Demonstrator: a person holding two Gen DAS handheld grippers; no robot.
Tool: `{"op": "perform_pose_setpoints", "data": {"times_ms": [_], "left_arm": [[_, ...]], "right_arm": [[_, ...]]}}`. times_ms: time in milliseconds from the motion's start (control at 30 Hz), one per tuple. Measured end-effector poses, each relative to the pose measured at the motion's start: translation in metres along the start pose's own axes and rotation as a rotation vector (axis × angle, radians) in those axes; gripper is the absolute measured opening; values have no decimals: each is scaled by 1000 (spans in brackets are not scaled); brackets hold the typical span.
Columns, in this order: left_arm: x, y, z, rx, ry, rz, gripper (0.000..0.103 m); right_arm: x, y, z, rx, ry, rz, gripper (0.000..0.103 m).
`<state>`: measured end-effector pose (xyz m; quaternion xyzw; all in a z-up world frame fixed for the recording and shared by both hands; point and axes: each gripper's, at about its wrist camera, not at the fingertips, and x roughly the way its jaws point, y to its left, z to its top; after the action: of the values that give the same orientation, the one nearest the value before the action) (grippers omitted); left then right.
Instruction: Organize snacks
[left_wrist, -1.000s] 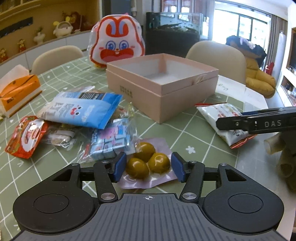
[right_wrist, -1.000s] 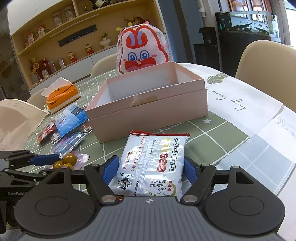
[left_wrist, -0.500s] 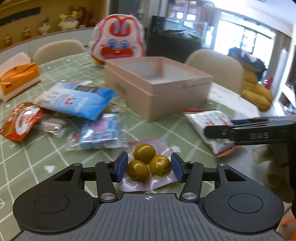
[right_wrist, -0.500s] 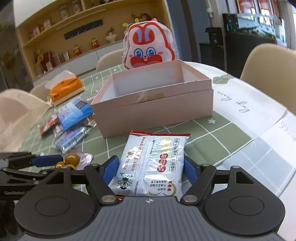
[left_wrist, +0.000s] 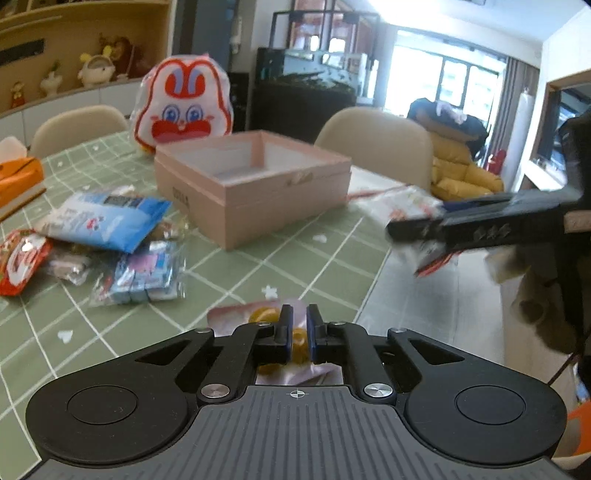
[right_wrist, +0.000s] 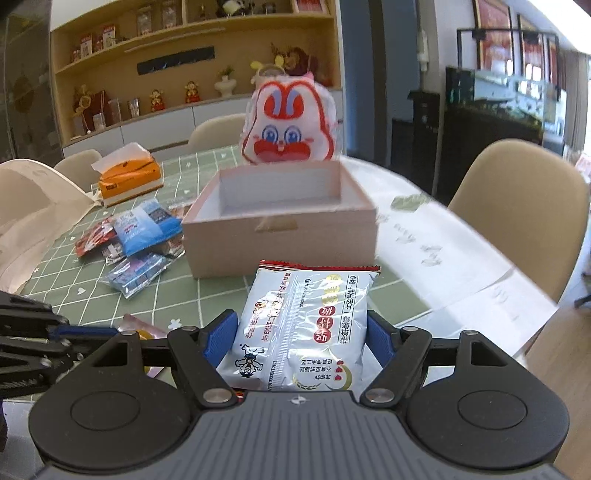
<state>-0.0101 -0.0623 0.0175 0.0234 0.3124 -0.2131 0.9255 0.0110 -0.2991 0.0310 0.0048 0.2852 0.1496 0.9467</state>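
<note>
Left gripper (left_wrist: 299, 332) jaws just closed on clear pouch of yellow-green balls (left_wrist: 264, 315); right gripper (right_wrist: 301, 341) grips white foil snack bag (right_wrist: 303, 325); slick film may slip when lifted toward the pink cardboard box (right_wrist: 280, 225)

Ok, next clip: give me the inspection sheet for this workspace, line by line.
Surface: table, green grid cloth.
Job's things: open pink box, empty as far as visible.
Clutter: loose snack packets; orange tissue box; rabbit-face bag behind the box.
Grippers: left gripper has just closed, shut on the yellow-ball pouch; right gripper shut on the white packet.
Cables: nothing seen.
Surroundings: chairs, wall shelves.
</note>
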Motion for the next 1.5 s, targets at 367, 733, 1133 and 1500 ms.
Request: {"op": "perform_pose_setpoints", "data": {"times_ms": [367,733,1133,1500], "left_arm": [[0,-22,-17,206,16,-5,34],[-3,-14,4,100,57,-36,59],[20,-3,-4,71,81,23,61],[18,-6,-4,25,82,39,56]], "right_arm": [[30,1,-28,45,72,50,75],[32,5,-33,29,36,47,75],[31,3,-35,32,25,57,75],[28,4,-34,4,28,43,75]]}}
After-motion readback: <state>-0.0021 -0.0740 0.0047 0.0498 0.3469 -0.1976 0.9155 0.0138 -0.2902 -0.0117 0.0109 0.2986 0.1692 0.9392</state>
